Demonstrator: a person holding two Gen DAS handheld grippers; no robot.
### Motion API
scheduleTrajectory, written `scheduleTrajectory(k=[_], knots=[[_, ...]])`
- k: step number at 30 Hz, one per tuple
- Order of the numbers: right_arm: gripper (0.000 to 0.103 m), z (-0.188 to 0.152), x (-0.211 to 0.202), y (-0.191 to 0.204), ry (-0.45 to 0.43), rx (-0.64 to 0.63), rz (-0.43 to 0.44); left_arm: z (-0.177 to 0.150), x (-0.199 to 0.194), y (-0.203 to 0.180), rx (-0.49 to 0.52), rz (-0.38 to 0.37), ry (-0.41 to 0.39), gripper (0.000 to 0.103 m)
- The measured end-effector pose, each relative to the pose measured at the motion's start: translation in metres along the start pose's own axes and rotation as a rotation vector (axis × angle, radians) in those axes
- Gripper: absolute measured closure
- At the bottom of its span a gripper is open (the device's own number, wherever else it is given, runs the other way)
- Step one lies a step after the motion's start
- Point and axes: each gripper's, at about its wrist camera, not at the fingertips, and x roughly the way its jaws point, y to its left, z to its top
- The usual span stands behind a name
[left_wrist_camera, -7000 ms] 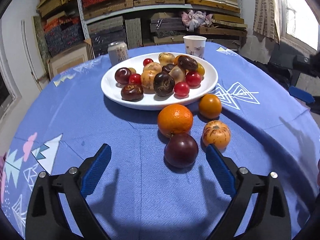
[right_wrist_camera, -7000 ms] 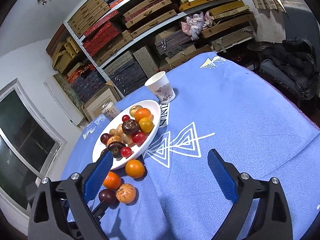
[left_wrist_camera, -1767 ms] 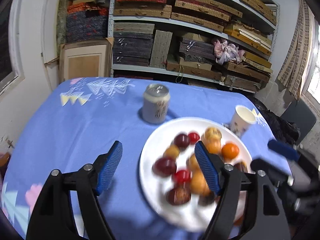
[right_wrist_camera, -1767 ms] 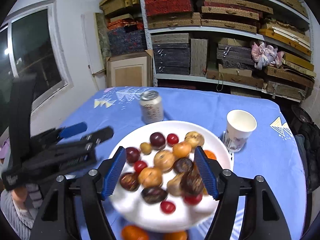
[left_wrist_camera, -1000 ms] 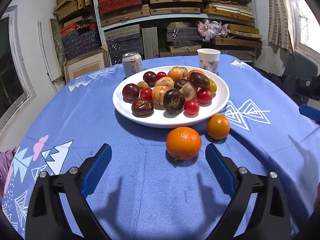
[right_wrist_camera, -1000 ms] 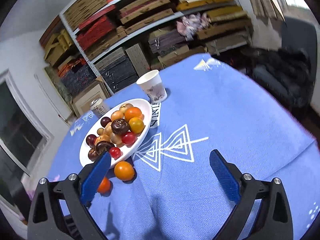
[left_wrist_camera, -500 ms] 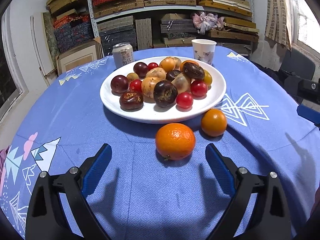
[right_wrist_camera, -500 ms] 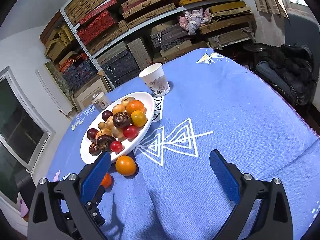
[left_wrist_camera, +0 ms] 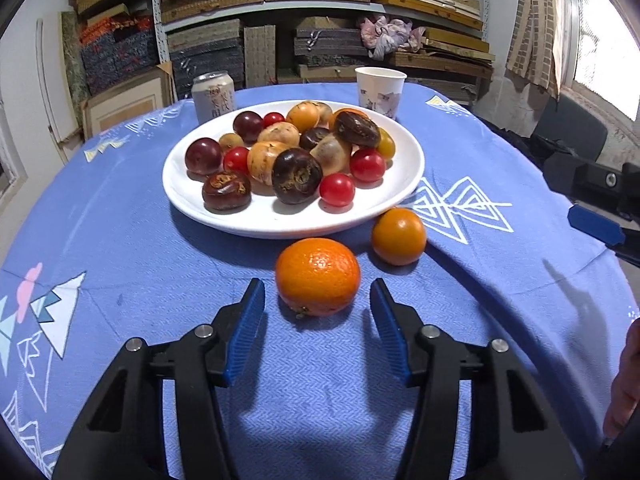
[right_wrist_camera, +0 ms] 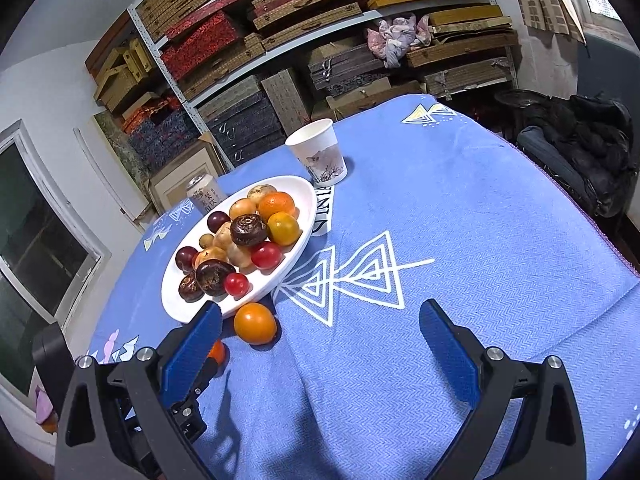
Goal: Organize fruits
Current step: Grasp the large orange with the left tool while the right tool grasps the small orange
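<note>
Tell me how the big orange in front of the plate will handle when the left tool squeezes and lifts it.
The orange is round and sits loose on the tablecloth, so an off-centre nudge would probably roll it. Its dimpled peel should grip the ribbed pads fairly well. It looks firm, likely tolerating a moderate squeeze from the just-closing left tool.

Metal shelving (left_wrist_camera: 320, 4) stacked with boxes; white wall (right_wrist_camera: 52, 92); bright window (left_wrist_camera: 604, 44) at right.

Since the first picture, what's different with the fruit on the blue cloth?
The purple plum and the speckled orange fruit have gone from the cloth. The left gripper has just been closing around the big orange, not yet touching it. The smaller orange fruit, white plate, can and paper cup stayed put; the right gripper is open as before.
</note>
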Motion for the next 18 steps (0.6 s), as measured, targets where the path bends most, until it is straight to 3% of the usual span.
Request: scheduleTrajectory(k=[6,11,18], knots=[[0.003,-0.002,0.001,0.002,0.007,-0.009,0.0,0.002,0.005,0.006,-0.04,-0.051,0.009,0.058],[0.003,-0.006,0.006,0.01,0.029,-0.047,0.0,0.006,0.01,0.011,-0.068,-0.067,0.011,0.058],[0.003,-0.018,0.016,0.032,0.062,-0.197,-0.035,0.006,0.006,0.016,-0.069,-0.068,0.003,0.06]])
